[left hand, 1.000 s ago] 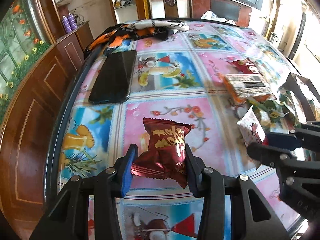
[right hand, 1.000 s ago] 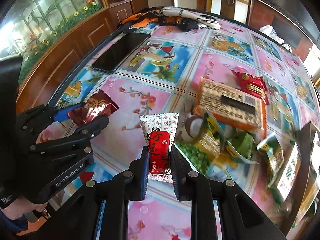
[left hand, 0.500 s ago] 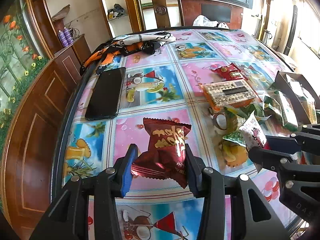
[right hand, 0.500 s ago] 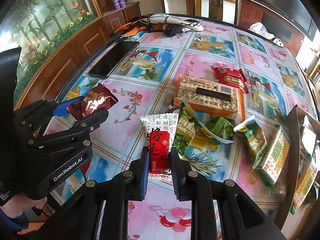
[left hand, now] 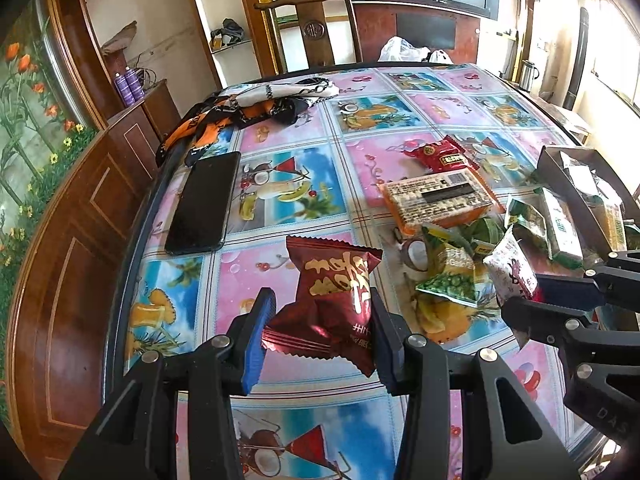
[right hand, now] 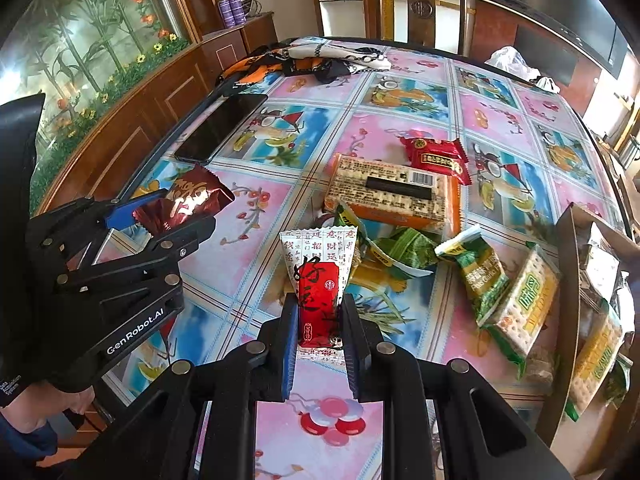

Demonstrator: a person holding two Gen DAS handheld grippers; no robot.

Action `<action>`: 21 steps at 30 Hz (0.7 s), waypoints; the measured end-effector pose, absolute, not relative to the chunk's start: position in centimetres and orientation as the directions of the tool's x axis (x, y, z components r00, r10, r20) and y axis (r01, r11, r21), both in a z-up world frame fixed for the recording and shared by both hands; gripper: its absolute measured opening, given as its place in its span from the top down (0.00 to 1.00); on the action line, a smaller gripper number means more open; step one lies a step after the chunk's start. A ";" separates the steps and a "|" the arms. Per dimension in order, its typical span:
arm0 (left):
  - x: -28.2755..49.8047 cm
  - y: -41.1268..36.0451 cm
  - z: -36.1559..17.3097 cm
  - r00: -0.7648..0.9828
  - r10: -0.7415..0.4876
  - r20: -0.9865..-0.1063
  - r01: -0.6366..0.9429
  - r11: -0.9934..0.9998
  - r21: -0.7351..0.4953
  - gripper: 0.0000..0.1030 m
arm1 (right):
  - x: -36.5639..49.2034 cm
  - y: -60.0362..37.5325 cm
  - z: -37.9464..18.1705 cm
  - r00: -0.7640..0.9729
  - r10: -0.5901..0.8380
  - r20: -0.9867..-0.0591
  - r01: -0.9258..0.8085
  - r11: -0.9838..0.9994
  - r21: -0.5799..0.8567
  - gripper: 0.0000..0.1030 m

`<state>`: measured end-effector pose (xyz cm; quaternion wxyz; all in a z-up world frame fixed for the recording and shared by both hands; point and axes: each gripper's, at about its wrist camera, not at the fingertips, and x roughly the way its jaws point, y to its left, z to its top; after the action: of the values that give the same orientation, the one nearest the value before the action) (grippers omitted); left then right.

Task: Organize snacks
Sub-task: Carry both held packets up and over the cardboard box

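Indoors, patterned tablecloth (left hand: 288, 200); wooden chair (left hand: 312, 28) behind; phone (left hand: 204, 200) near edge.

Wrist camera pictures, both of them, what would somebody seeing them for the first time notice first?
First, the two held snacks: the left gripper is clamped on a dark red foil packet, and the right gripper pinches a white-and-red sachet. Beyond them a loud pink-and-blue fruit-print tablecloth carries a heap of green and orange snack packs at its right, with a black phone by the left edge.
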<state>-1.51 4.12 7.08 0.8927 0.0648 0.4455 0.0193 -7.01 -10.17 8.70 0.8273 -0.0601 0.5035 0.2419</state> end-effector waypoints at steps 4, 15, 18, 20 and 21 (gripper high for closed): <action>-1.6 3.4 7.3 0.606 0.092 -0.790 0.028 0.990 0.137 0.58 | -7.2 -10.9 8.9 0.381 0.339 -0.860 -0.457 0.878 0.144 0.79; -1.6 0.9 8.0 0.619 0.084 -0.781 0.051 0.988 0.146 0.58 | -7.6 -13.1 9.6 0.398 0.343 -0.851 -0.441 0.885 0.151 0.79; -1.5 0.1 8.2 0.623 0.077 -0.778 0.062 0.987 0.147 0.58 | -7.6 -14.0 9.8 0.405 0.341 -0.848 -0.427 0.891 0.154 0.79; -1.4 -0.5 8.3 0.625 0.072 -0.777 0.071 0.986 0.148 0.58 | -7.6 -14.6 10.0 0.411 0.339 -0.847 -0.418 0.895 0.156 0.79; -1.3 -0.8 8.3 0.626 0.068 -0.777 0.077 0.986 0.149 0.58 | -7.6 -15.0 10.1 0.413 0.338 -0.846 -0.412 0.898 0.157 0.79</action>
<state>-1.33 -0.81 8.33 0.8977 0.0841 0.4324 -0.0023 -7.62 -14.95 10.05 0.8398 -0.0375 0.4936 0.2230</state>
